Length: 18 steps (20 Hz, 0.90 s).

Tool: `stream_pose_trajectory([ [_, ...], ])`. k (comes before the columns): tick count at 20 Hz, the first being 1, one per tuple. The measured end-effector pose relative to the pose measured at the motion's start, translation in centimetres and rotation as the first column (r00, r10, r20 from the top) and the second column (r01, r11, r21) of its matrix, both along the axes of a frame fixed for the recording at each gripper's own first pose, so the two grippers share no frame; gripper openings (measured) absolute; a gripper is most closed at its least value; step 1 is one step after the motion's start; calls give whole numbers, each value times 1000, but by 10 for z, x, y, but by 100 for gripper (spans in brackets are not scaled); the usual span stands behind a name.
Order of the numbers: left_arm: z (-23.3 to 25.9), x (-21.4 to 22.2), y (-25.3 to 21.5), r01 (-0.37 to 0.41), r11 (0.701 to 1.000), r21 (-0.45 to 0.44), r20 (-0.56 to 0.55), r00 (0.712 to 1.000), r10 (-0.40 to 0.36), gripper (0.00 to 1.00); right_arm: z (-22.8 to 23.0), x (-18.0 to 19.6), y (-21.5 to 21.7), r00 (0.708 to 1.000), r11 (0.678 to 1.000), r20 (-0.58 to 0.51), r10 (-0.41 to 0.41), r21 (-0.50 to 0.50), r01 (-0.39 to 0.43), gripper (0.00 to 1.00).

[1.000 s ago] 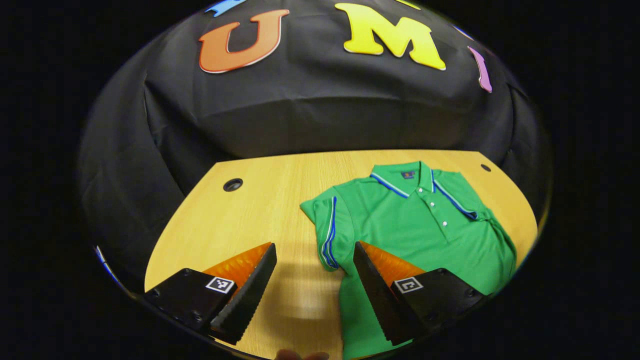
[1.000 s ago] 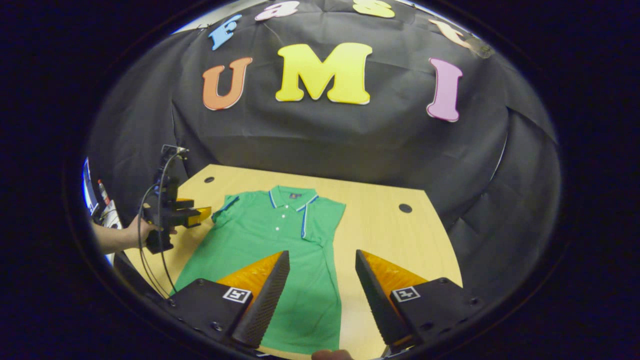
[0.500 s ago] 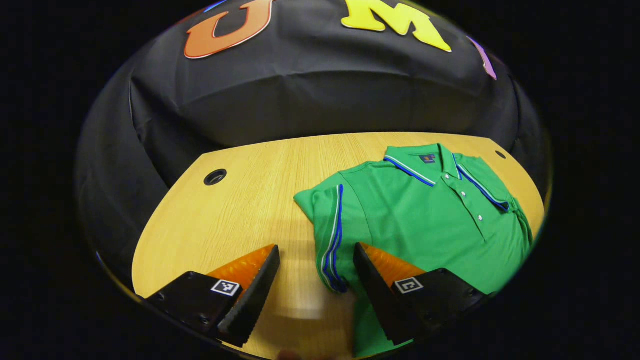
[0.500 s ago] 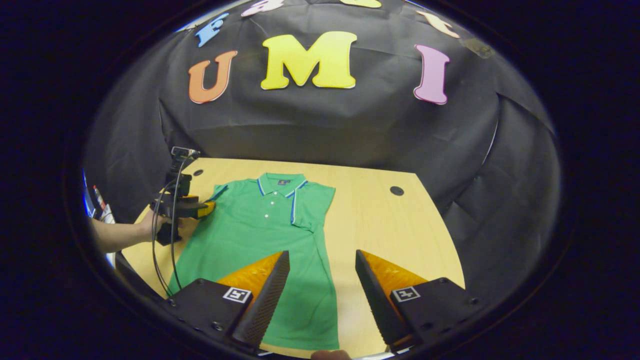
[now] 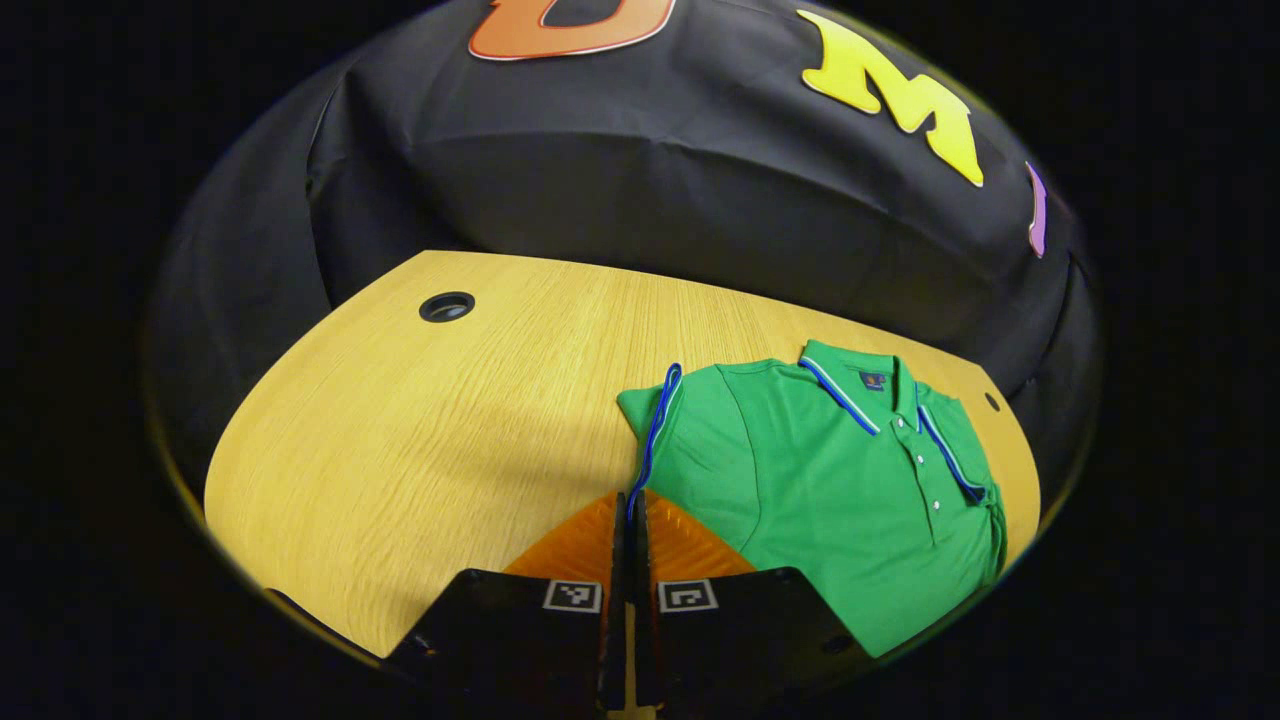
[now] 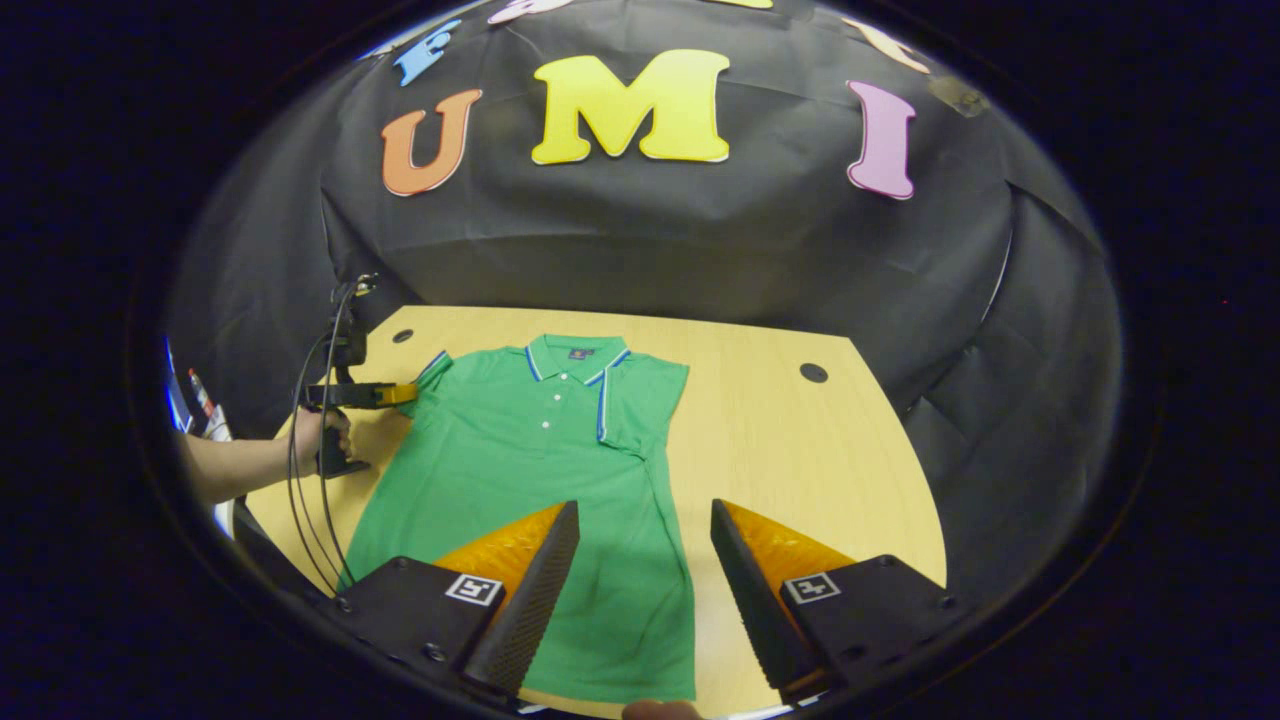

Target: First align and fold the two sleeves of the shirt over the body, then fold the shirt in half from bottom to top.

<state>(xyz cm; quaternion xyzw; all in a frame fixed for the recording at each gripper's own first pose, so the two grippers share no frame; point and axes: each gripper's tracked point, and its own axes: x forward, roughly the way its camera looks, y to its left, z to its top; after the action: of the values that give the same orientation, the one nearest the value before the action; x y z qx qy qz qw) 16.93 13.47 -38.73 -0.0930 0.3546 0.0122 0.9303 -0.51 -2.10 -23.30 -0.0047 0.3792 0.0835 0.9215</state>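
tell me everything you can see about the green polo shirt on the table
The green polo shirt lies front-up and flat on the wooden table, collar toward the back wall. It looks like knit fabric with blue-and-white trim and a white-buttoned placket. One sleeve is already folded over the body; the left claw is shut on the other sleeve's striped cuff.

Both handheld grippers: black blocky finger mounts (image 6: pixel 860 605) with small screws, each bearing a white square black-patterned marker tag (image 5: pixel 572 596); black looped cables (image 6: pixel 305 470) hang from left gripper (image 6: pixel 395 394).
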Motion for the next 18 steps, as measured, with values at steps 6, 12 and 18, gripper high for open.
stream_pose_trajectory([
  [6, 37, 9, -13, 10, 1000, -21, 53, 999, -9, 3, 13, 3, -8, 998, 999, 56, -32, -2, 32, 89],
  [12, 64, 22, -64, 125, 990, 66, 87, 988, -130, 3, 24, -13, -22, 994, 999, 95, -50, -1, 50, 93],
  [18, 62, 21, -131, 252, 959, 127, 78, 962, -263, 4, 30, -34, -51, 986, 994, 124, -107, -5, 109, 93],
])
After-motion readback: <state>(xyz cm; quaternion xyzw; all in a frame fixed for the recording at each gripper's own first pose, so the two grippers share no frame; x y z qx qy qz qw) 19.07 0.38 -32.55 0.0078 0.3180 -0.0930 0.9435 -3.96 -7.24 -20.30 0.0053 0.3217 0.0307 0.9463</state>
